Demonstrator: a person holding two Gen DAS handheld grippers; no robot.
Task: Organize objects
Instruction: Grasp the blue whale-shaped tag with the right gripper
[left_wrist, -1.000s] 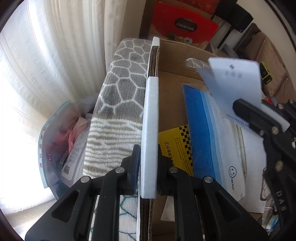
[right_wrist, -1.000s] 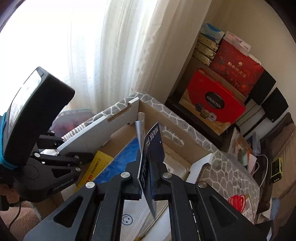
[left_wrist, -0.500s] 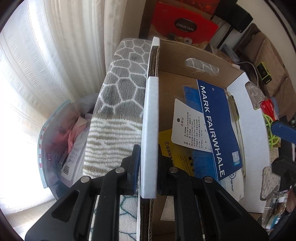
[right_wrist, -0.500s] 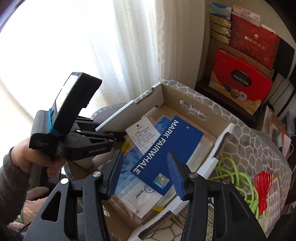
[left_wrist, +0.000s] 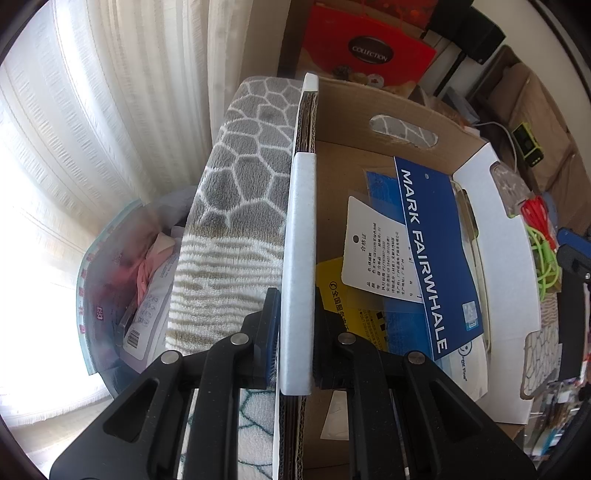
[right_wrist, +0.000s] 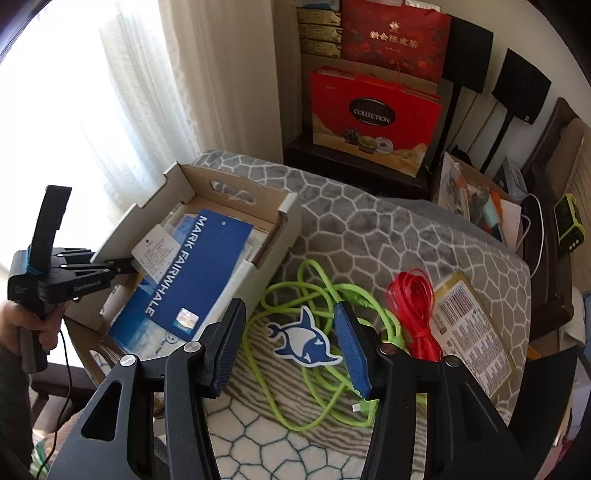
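Note:
My left gripper (left_wrist: 295, 332) is shut on the white side wall (left_wrist: 299, 221) of an open cardboard box (right_wrist: 266, 254) and holds it still. Inside the box a blue "MARK FAIRWHALE" tag (right_wrist: 199, 266) with a white label (left_wrist: 373, 254) lies flat on other papers. My right gripper (right_wrist: 290, 332) hangs open and holds nothing, to the right of the box. Below it on the blanket are a blue whale sticker (right_wrist: 306, 343) and a tangled green cable (right_wrist: 325, 291). A person's hand (right_wrist: 14, 325) holds the left gripper (right_wrist: 125, 266).
A red cord bundle (right_wrist: 413, 295) and a gold printed packet (right_wrist: 469, 325) lie right of the cable on the grey patterned blanket (right_wrist: 369, 221). Red gift boxes (right_wrist: 376, 118) stand behind. Curtains hang at the left, with a plastic bag (left_wrist: 122, 280) below them.
My right gripper let go of the blue tag, which now lies in the box, then opened and swung right over the sticker and cable. The left gripper kept its hold.

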